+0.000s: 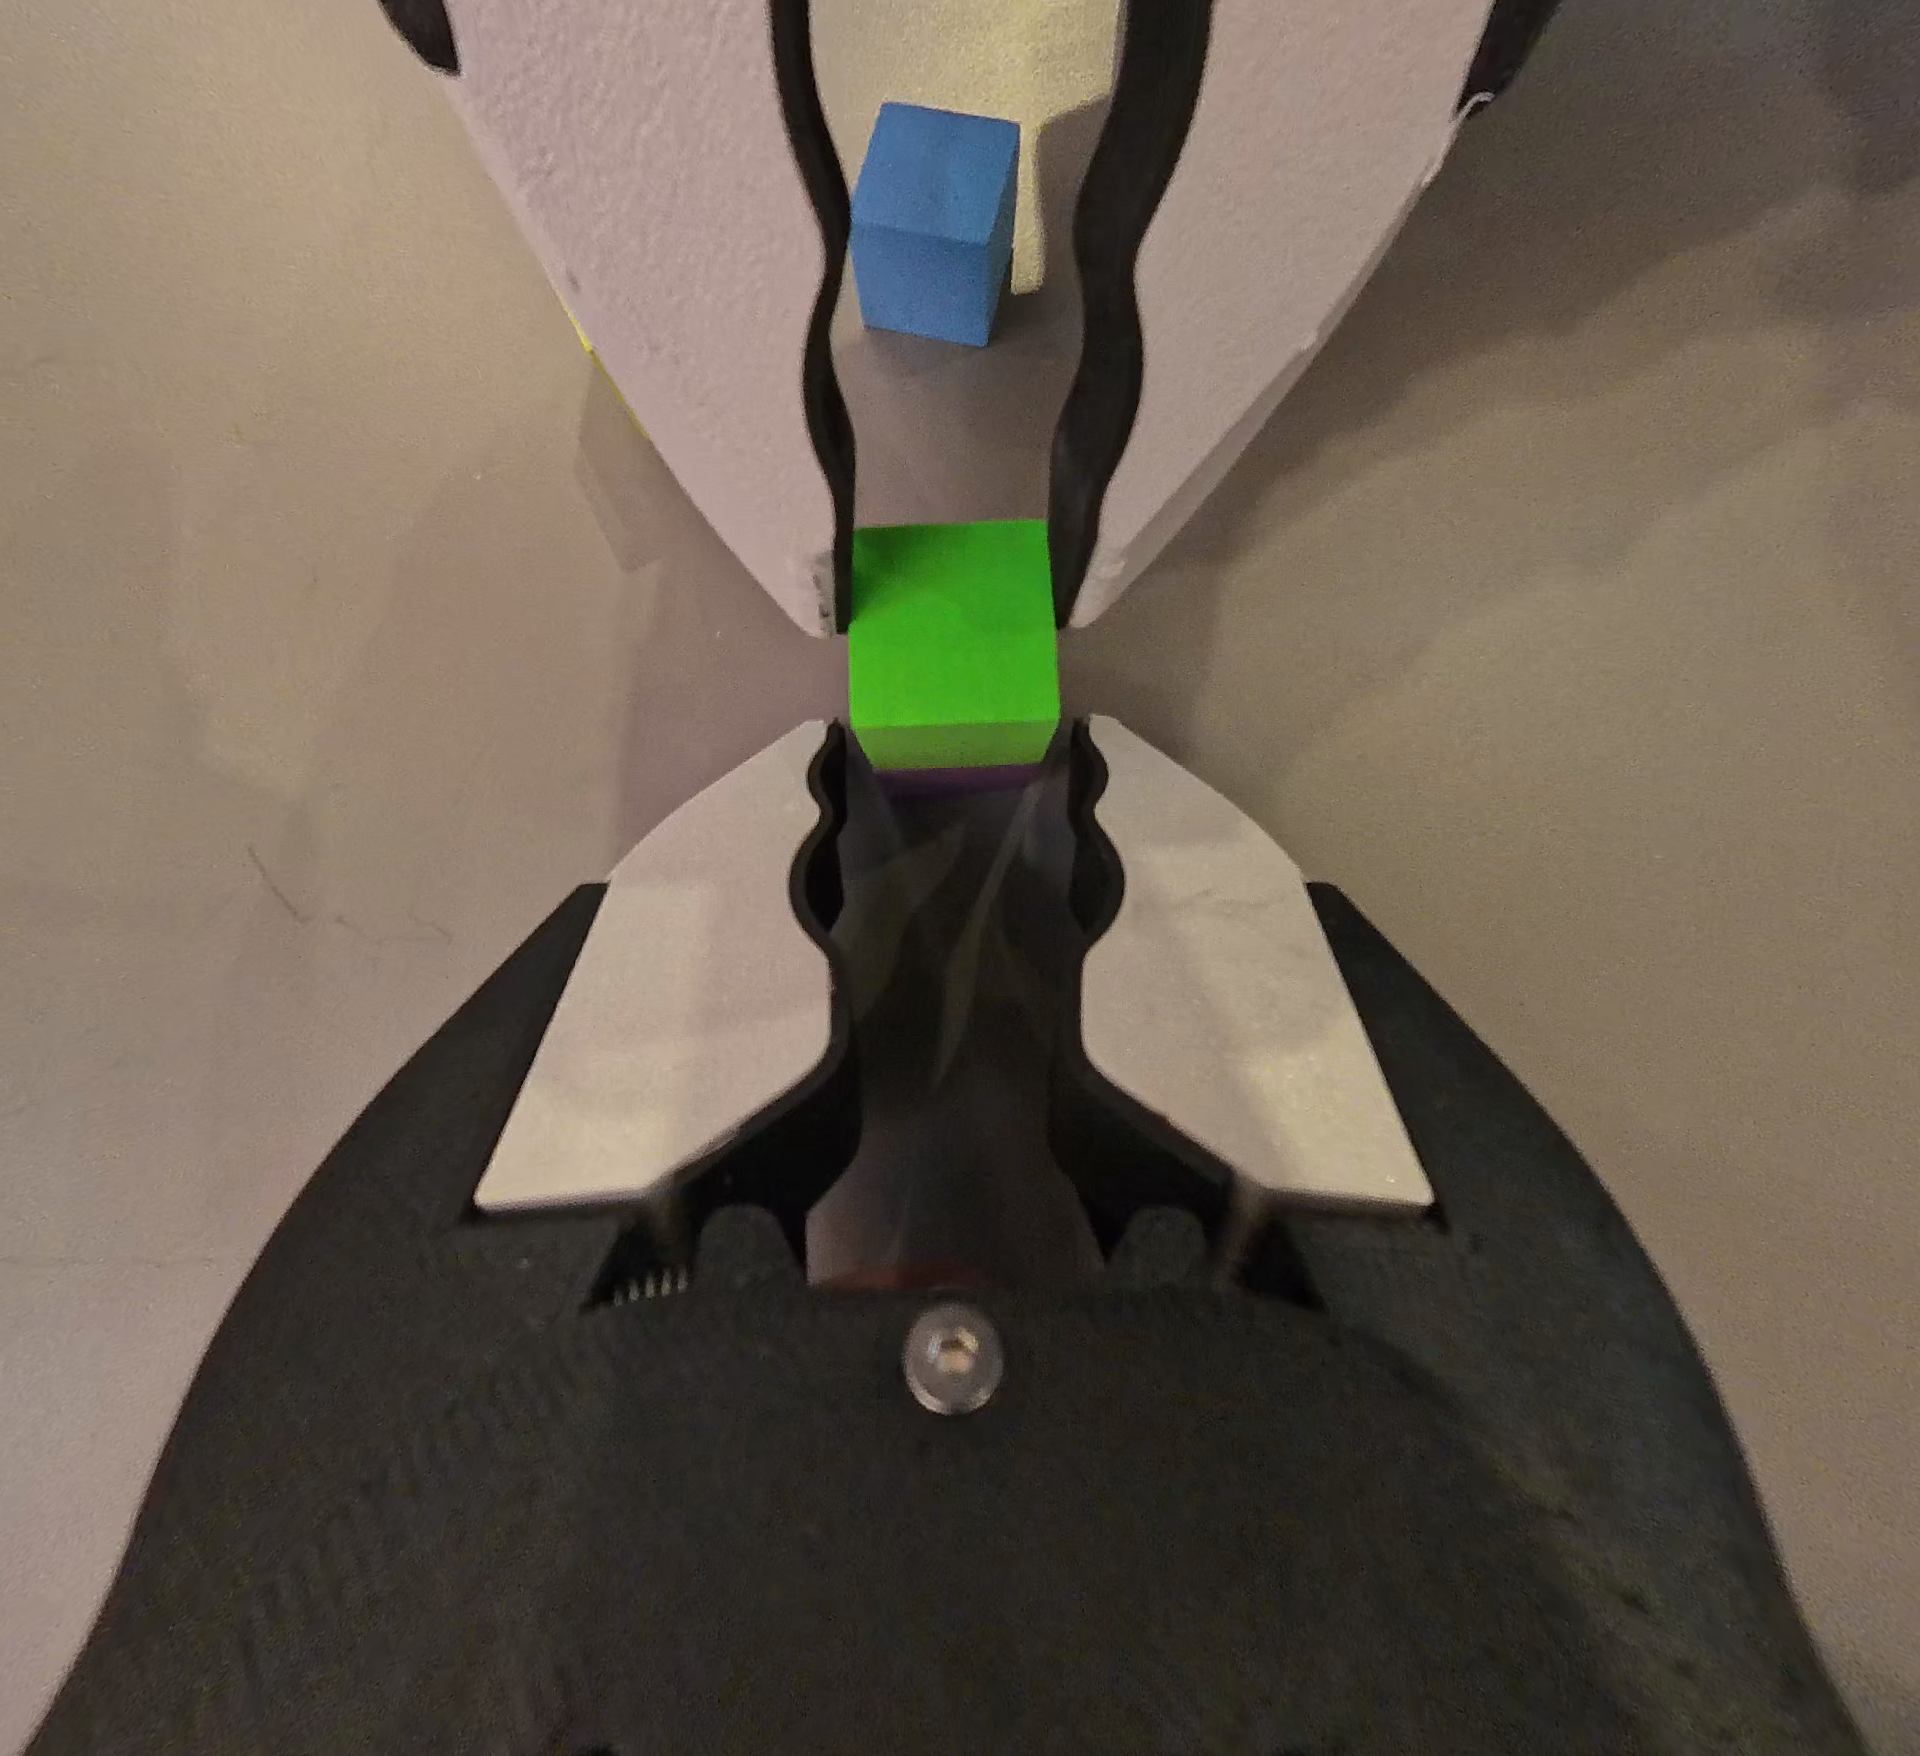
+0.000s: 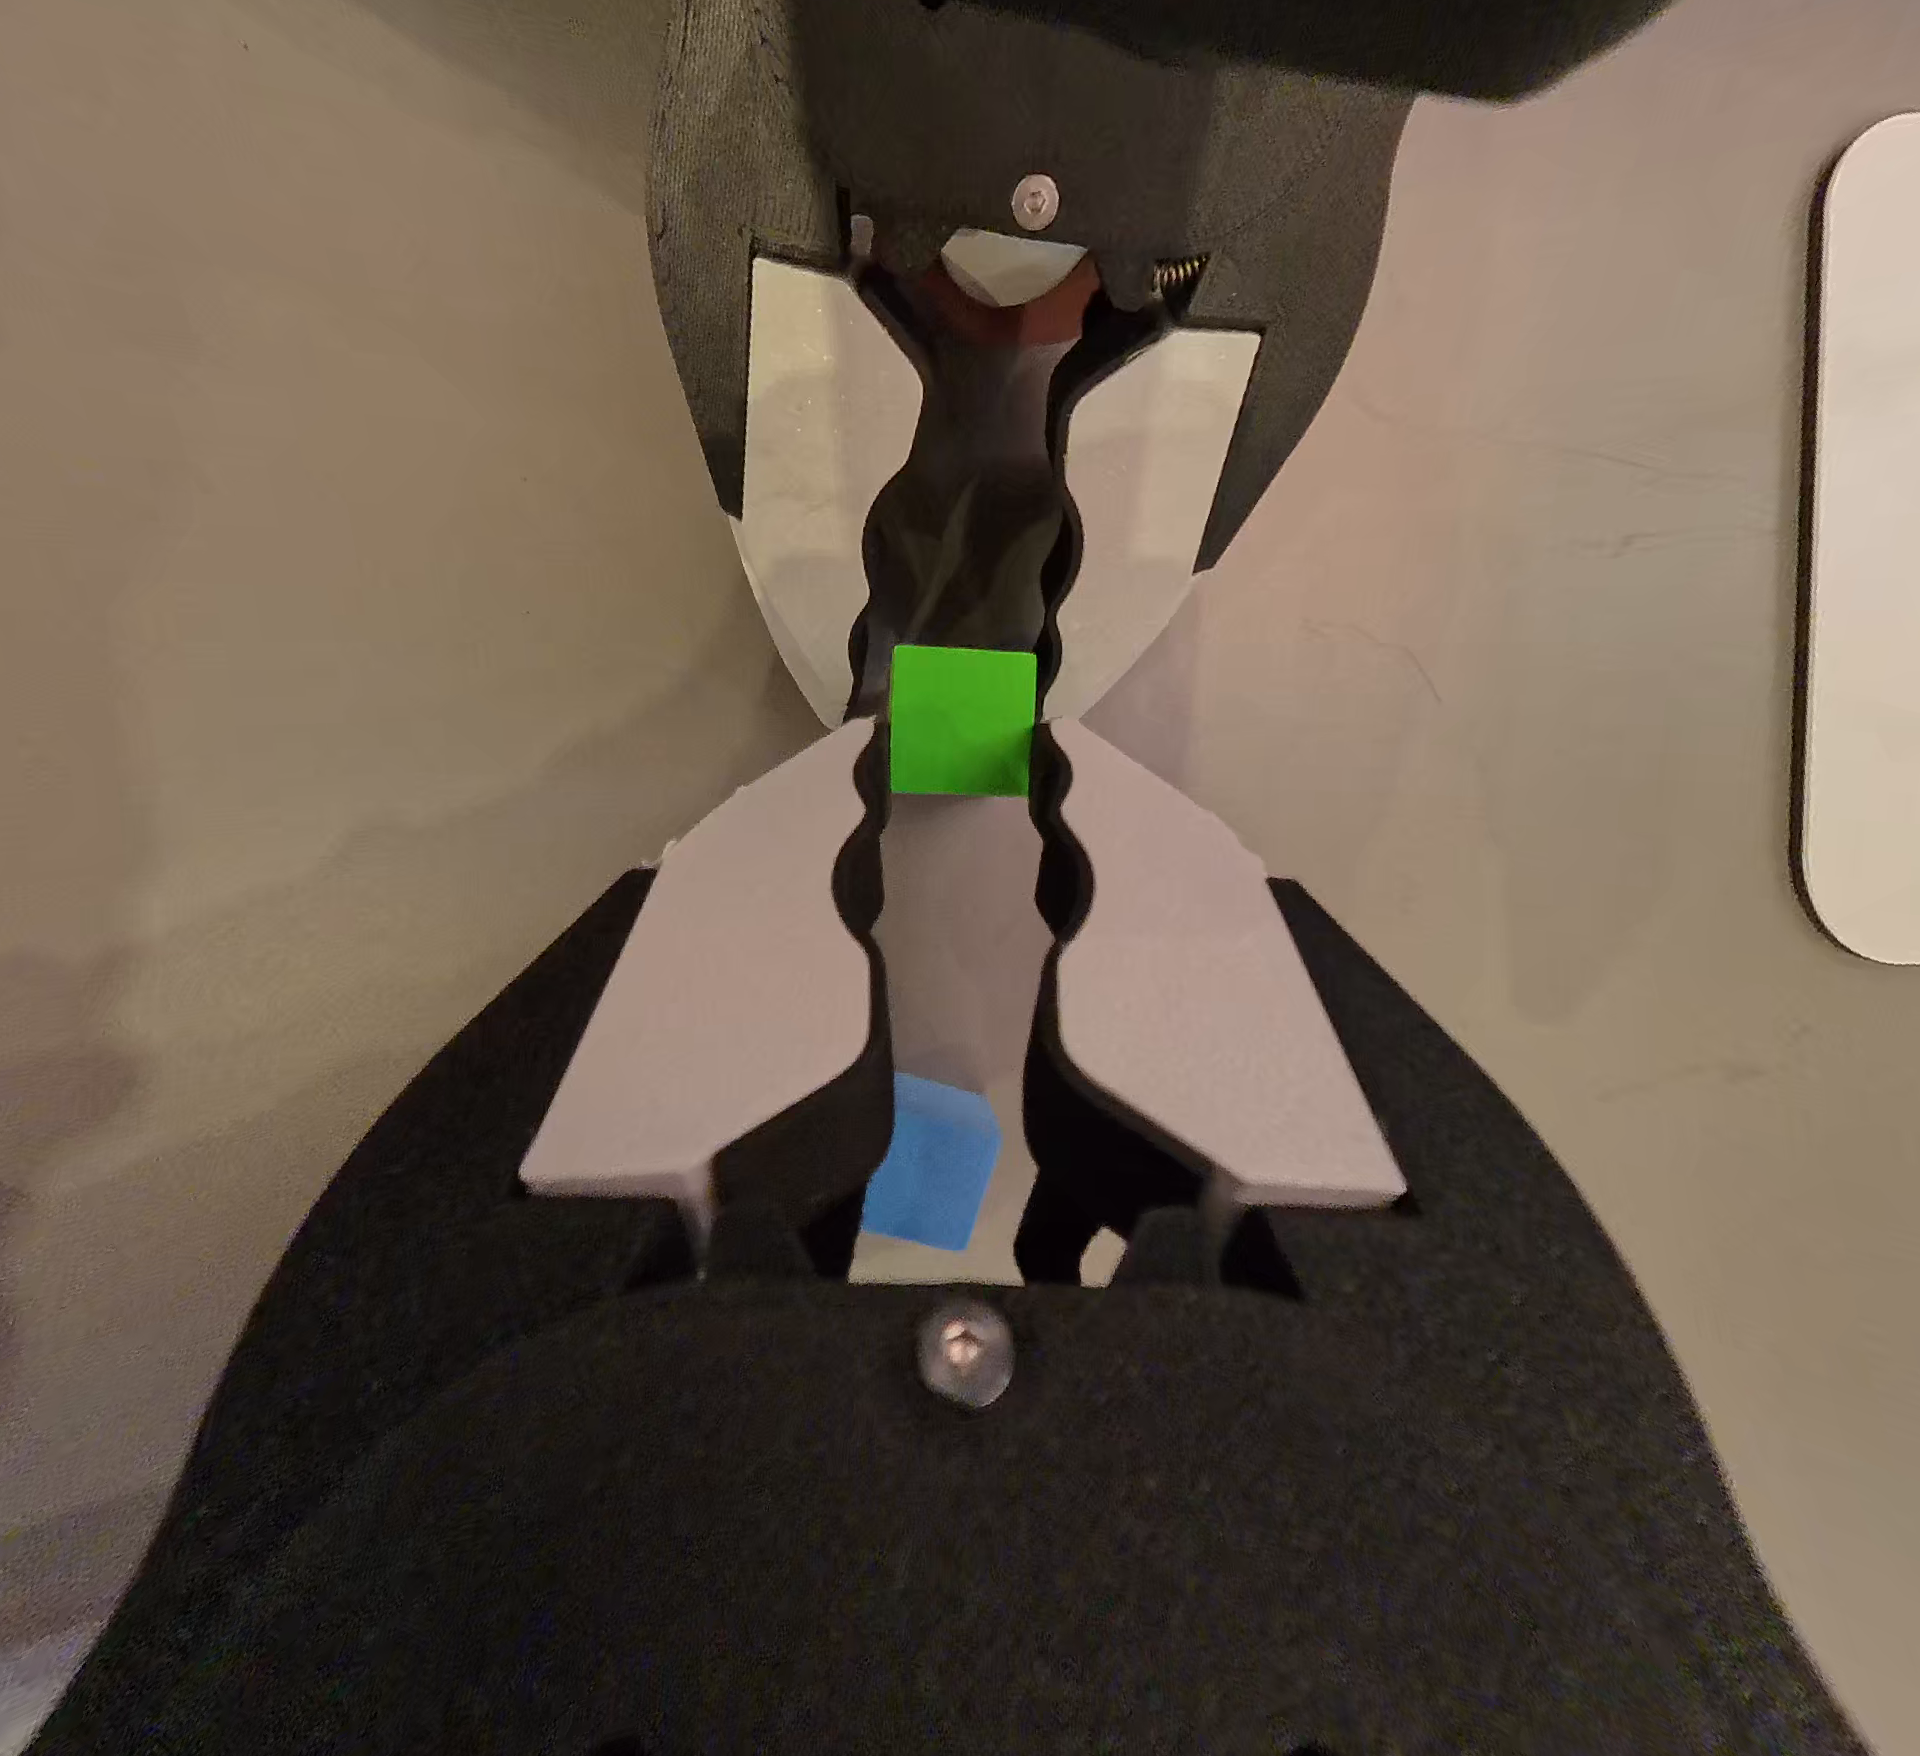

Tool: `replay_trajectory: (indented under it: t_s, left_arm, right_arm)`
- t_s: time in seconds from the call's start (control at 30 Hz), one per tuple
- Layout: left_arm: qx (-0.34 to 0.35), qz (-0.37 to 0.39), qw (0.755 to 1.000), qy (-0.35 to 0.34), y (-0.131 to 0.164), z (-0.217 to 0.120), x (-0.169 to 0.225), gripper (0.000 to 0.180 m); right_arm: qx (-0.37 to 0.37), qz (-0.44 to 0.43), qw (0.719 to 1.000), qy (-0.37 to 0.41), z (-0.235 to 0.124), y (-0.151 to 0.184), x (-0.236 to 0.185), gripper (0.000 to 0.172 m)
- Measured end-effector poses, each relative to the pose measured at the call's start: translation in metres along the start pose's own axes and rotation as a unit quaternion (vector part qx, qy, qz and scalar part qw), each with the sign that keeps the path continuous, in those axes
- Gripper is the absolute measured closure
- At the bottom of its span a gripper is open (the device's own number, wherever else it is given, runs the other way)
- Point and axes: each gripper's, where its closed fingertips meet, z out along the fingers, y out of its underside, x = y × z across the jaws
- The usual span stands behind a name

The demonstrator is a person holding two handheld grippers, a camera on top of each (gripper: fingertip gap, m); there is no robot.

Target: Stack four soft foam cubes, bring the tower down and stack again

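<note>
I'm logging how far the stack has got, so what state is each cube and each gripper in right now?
green cube: on top of the purple cube, pinched by the right gripper
purple cube: under the green one, mostly hidden
blue cube: alone on the table, apart from the stack, not gripped
right gripper: closed on the green cube
left gripper: open, fingers either side of the stack

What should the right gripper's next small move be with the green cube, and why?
Probably ease open the jaws of the right gripper to leave the green cube in place. The jaws press both sides of the cube, which looks squared over the purple cube, only a sliver showing beneath; whether the two touch is unclear. The blue cube stands alone, unstacked.
</note>
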Motion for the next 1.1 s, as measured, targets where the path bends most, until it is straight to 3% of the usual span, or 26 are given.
replay_trajectory:
  t_s: [0.13,0.27,0.43,0.73,0.93,1.03,1.1]
  left_arm:
    - [0.0,0.0,1.0,-0.001,0.0,0.0,0.0,0.139]
    - [0.0,-0.001,1.0,-0.001,0.0,0.0,0.0,0.139]
    - [0.001,-0.002,1.0,-0.004,0.002,-0.002,-0.001,0.132]
    - [0.006,-0.023,1.0,-0.005,0.013,-0.015,-0.003,0.129]
    - [-0.003,-0.019,1.0,-0.004,0.015,-0.013,-0.002,0.129]
    - [-0.002,-0.02,1.0,-0.001,0.015,-0.013,-0.002,0.129]
    - [-0.001,-0.021,1.0,0.0,0.015,-0.013,-0.002,0.129]
  right_arm:
    - [-0.006,0.004,1.0,-0.003,0.0,0.001,0.001,0.146]
    - [-0.003,0.009,1.0,-0.003,-0.002,-0.001,0.001,0.134]
    - [-0.003,0.038,0.999,0.028,-0.026,0.005,0.006,0.13]
    - [-0.058,0.111,0.99,0.07,-0.049,0.075,-0.008,0.129]
    - [-0.073,0.129,0.987,0.066,-0.034,0.094,-0.007,0.132]
    - [-0.069,0.131,0.987,0.058,-0.027,0.095,-0.007,0.146]
    - [-0.06,0.126,0.989,0.056,-0.026,0.09,-0.006,0.146]
